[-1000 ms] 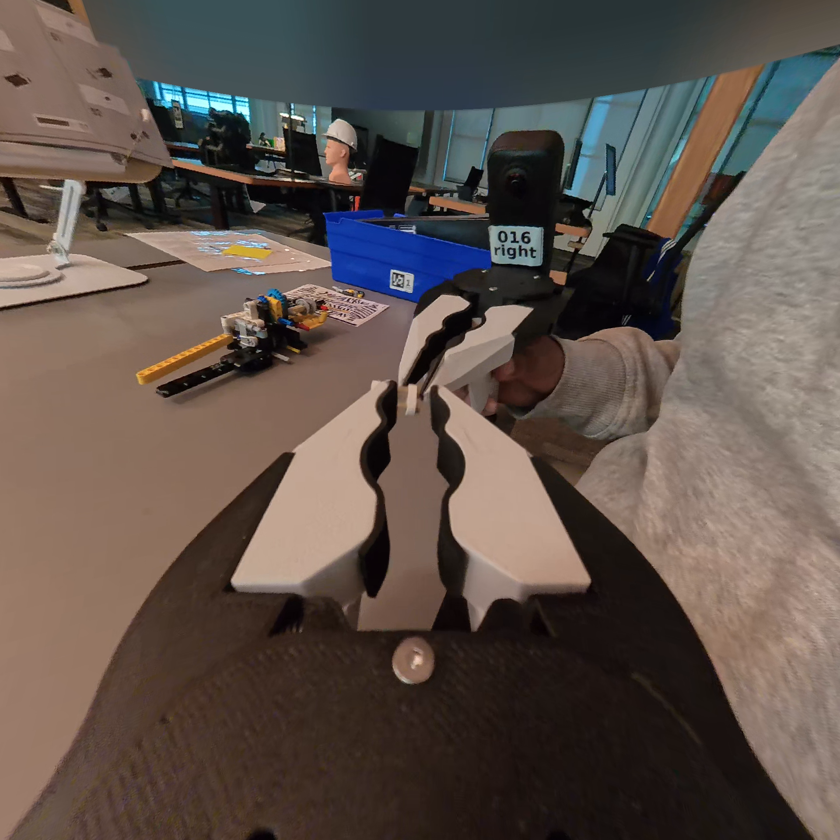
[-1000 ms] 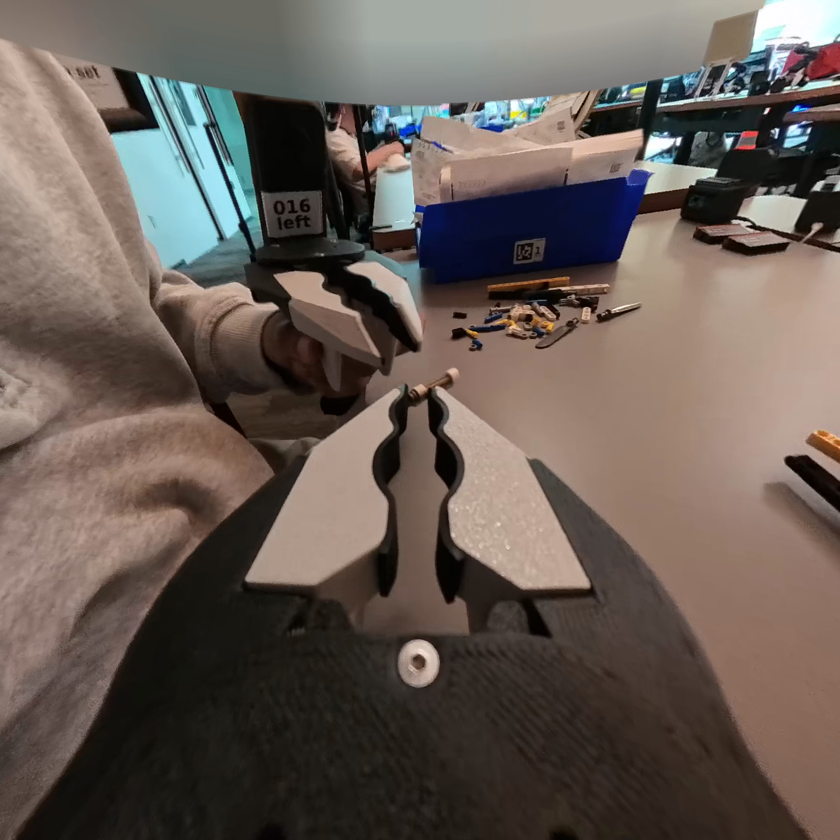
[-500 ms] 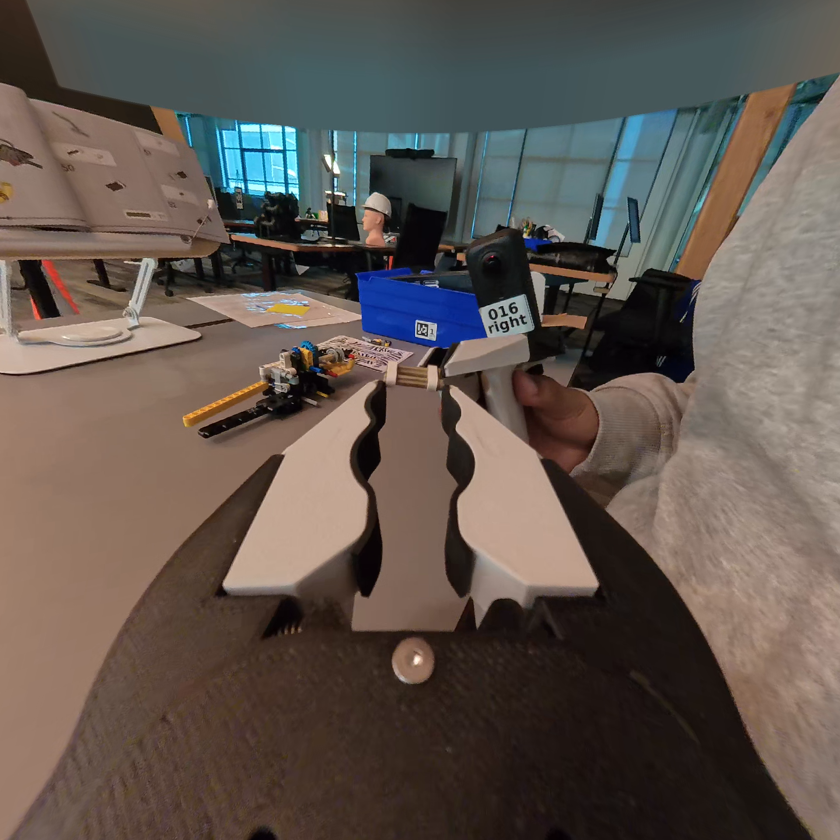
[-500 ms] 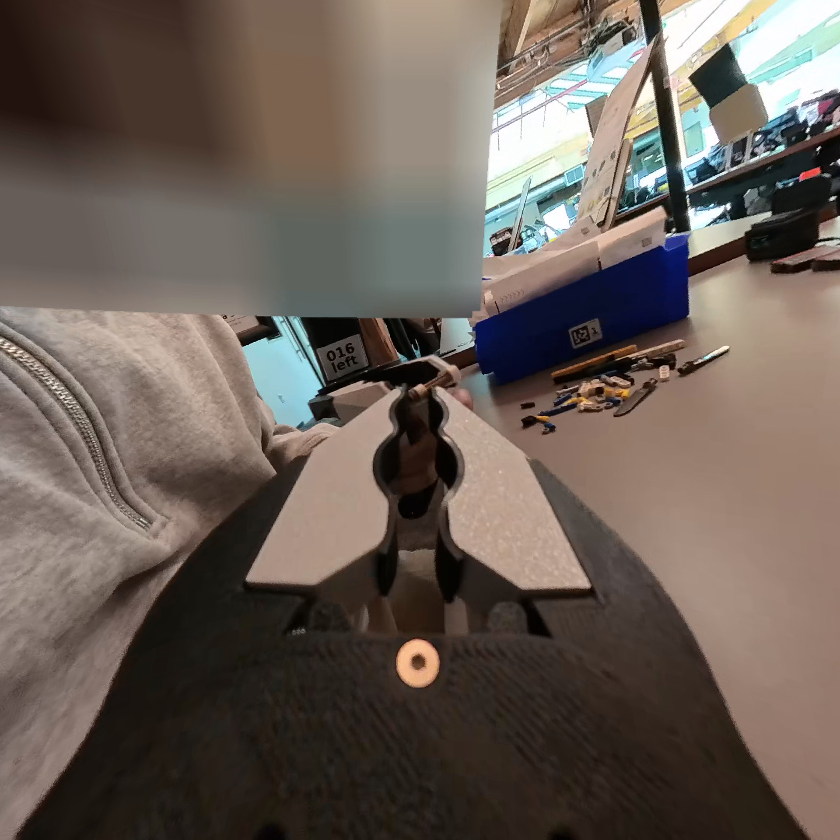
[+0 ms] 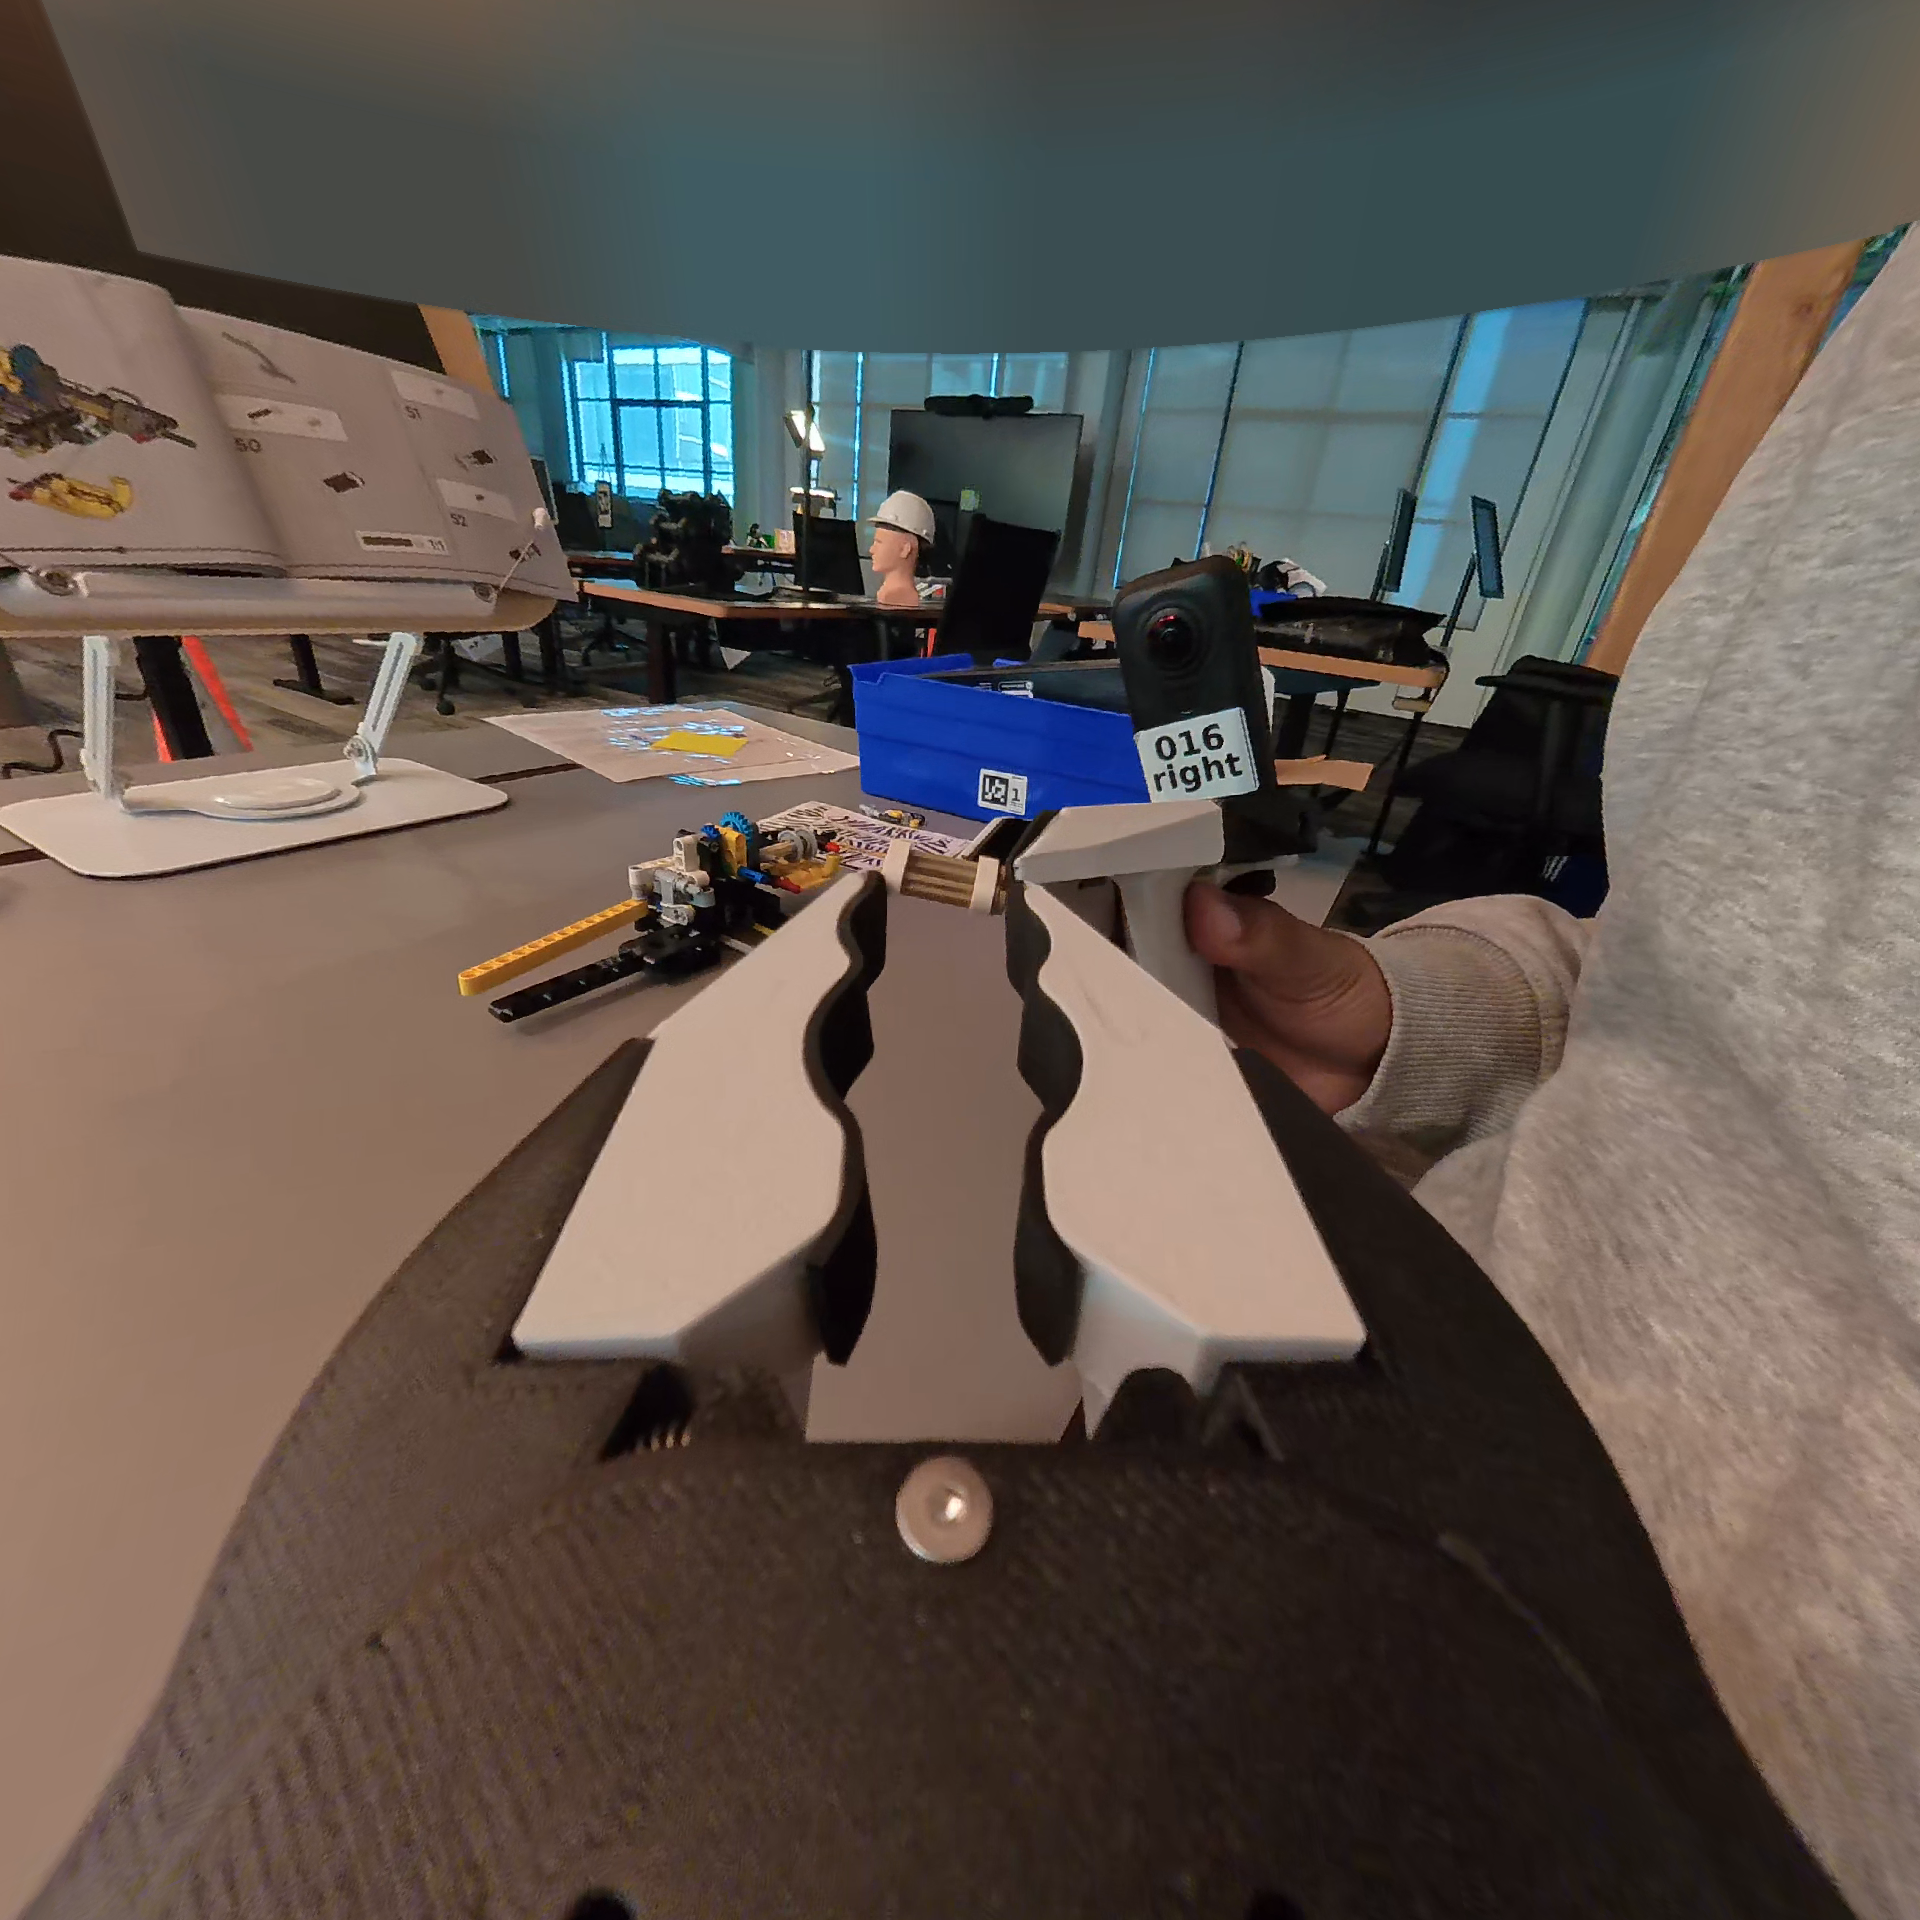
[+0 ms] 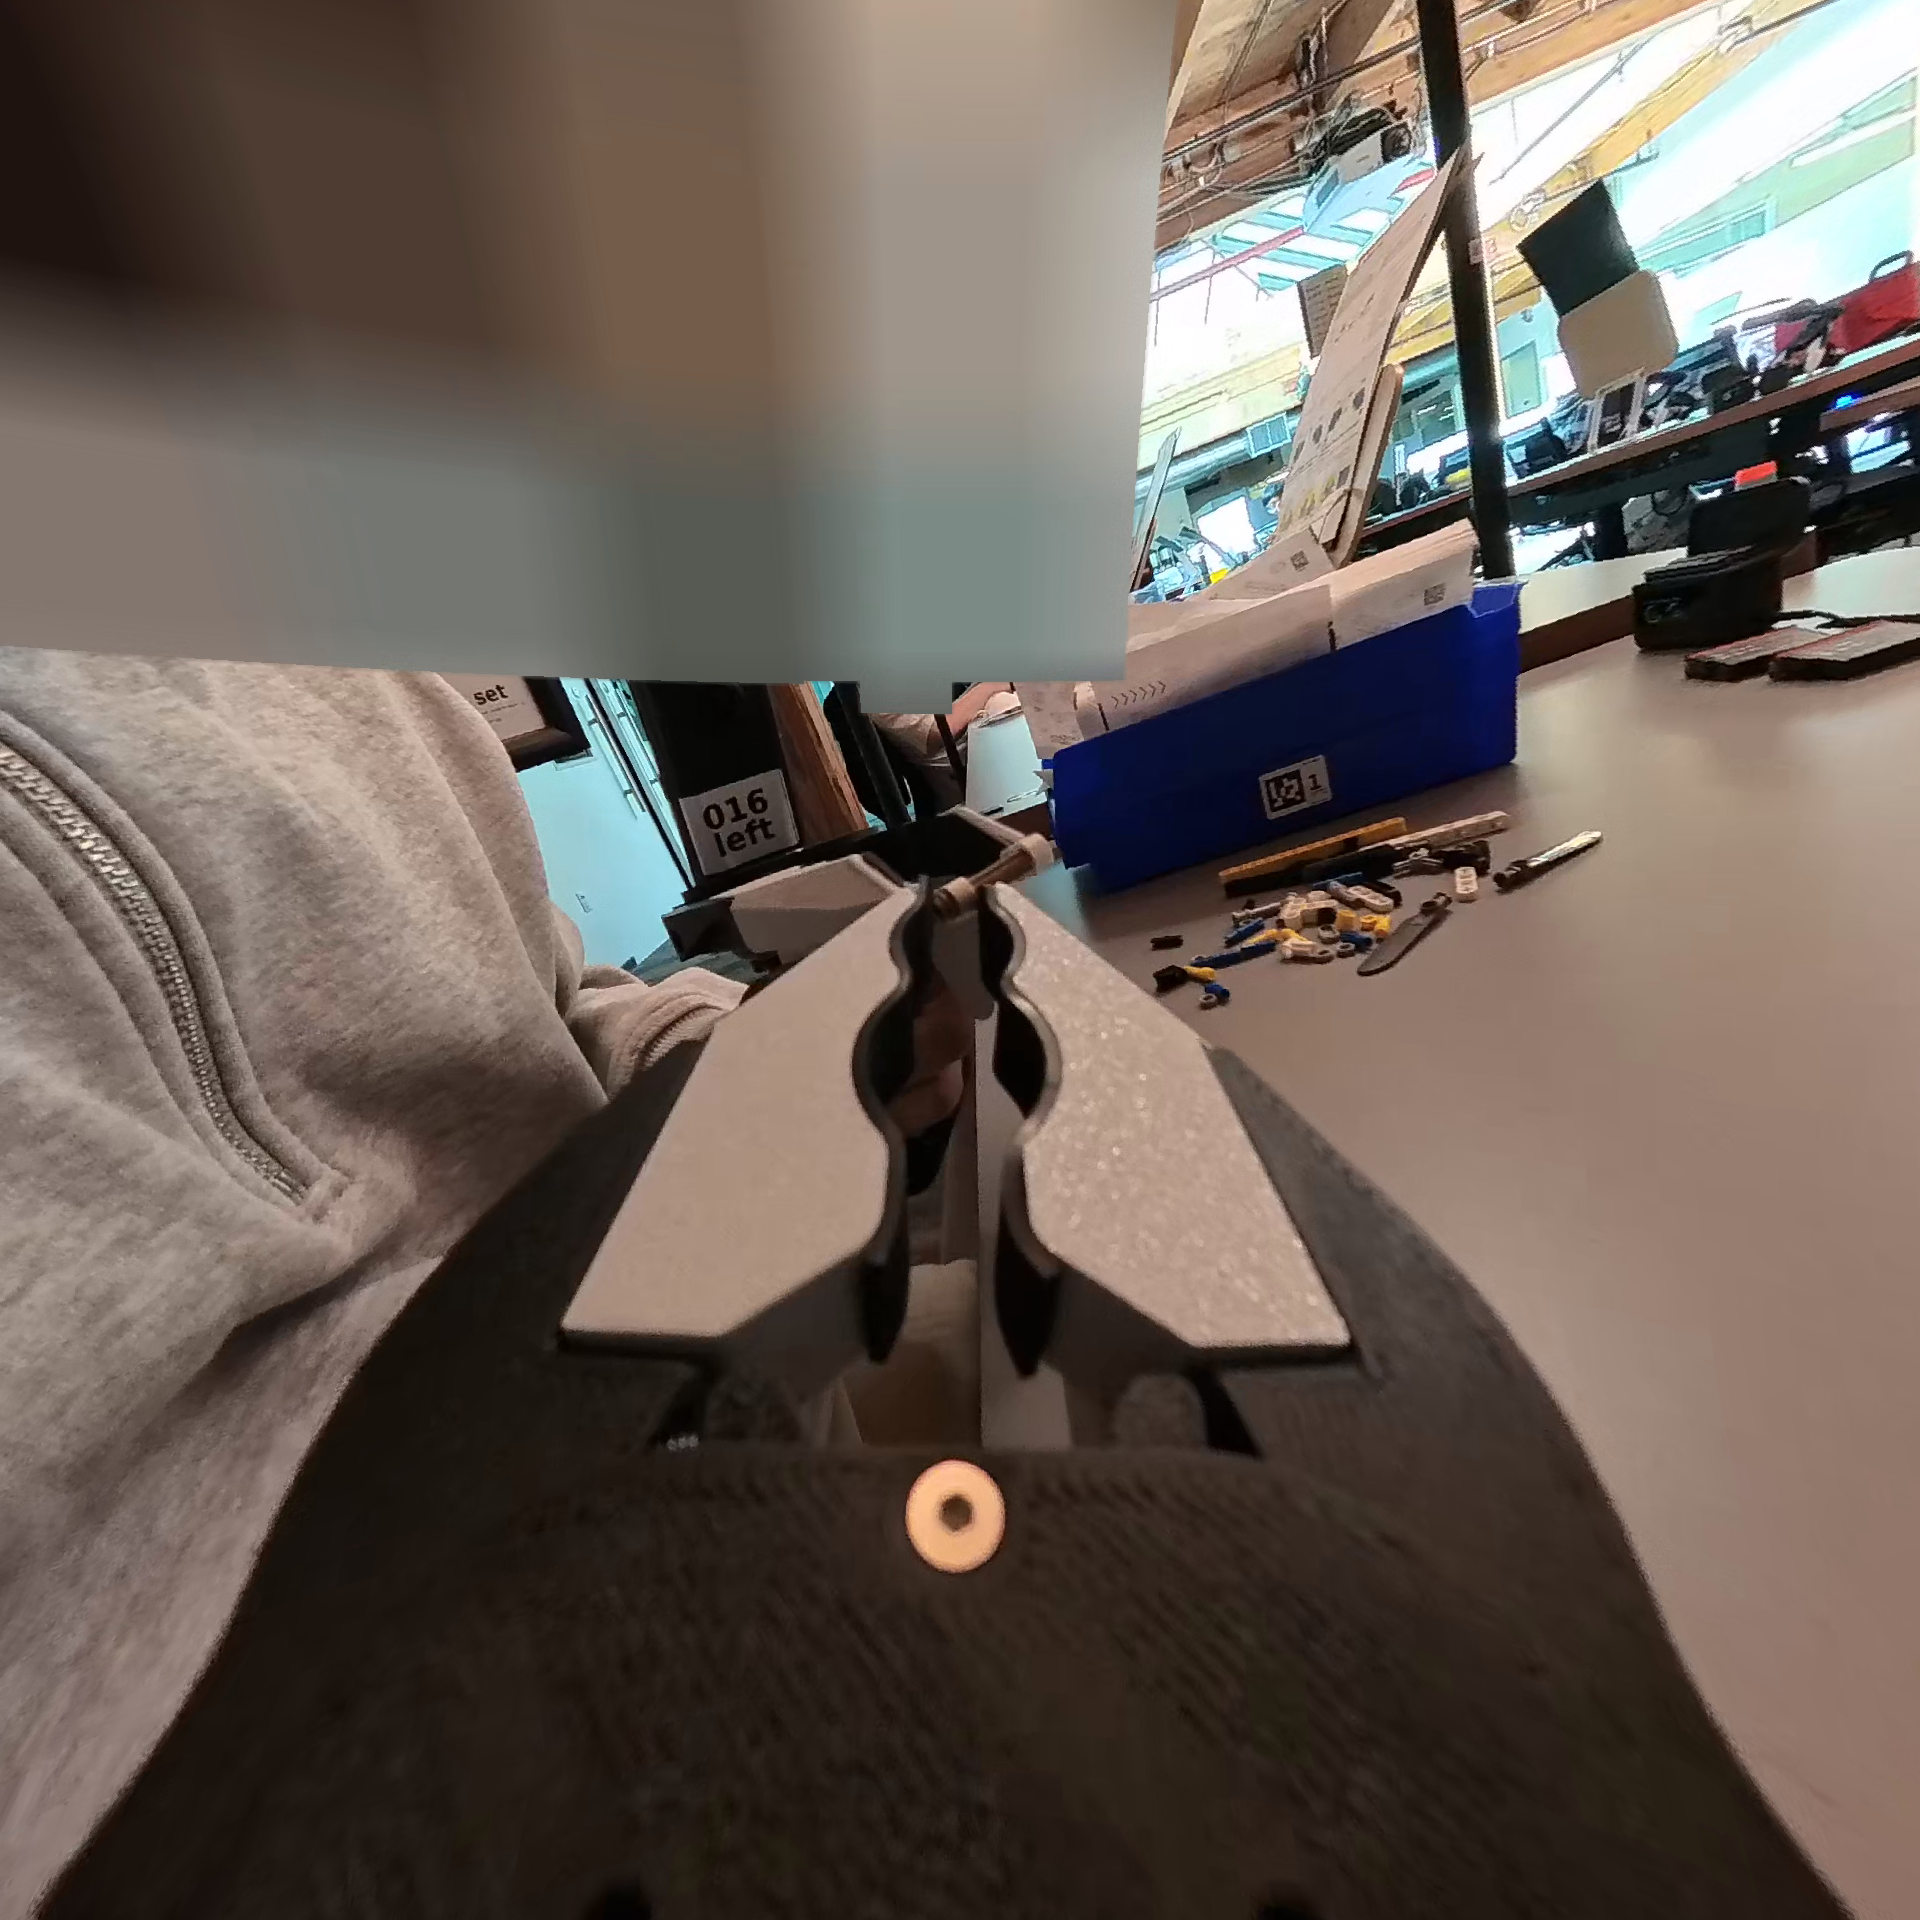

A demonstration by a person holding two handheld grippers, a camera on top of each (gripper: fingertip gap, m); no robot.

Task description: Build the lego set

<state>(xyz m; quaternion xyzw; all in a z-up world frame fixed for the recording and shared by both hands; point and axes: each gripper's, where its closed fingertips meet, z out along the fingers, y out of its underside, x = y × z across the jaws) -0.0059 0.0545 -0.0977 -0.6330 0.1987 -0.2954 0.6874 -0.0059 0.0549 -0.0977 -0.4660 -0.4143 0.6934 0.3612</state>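
A short tan ribbed axle piece (image 5: pixel 940 881) with white ends lies crosswise between the tips of my left gripper (image 5: pixel 943 888), which touch both of its ends. My right gripper (image 6: pixel 954 899) is shut on one end of the same piece (image 6: pixel 1003 873), which sticks out forward and to the right. In the left wrist view the right gripper (image 5: pixel 1023 847) comes in from the right, held by a hand. Both grippers are lifted above the grey table (image 5: pixel 260 1091). The part-built model (image 5: pixel 717 883), with a yellow and a black beam, lies on the table beyond my left gripper.
A blue bin (image 5: pixel 966 727) stands behind the model, and also shows in the right wrist view (image 6: pixel 1299 748). Loose parts (image 6: pixel 1340 914) lie in a pile in front of it. An open manual (image 5: pixel 260 488) sits on a white stand at the left. A grey sleeve fills one side of each view. Less than 4 cm separates the two grippers' tips.
Both grippers have risen and tilted up. My left gripper's jaws have widened, and the axle piece held by the right gripper now sits between their tips.
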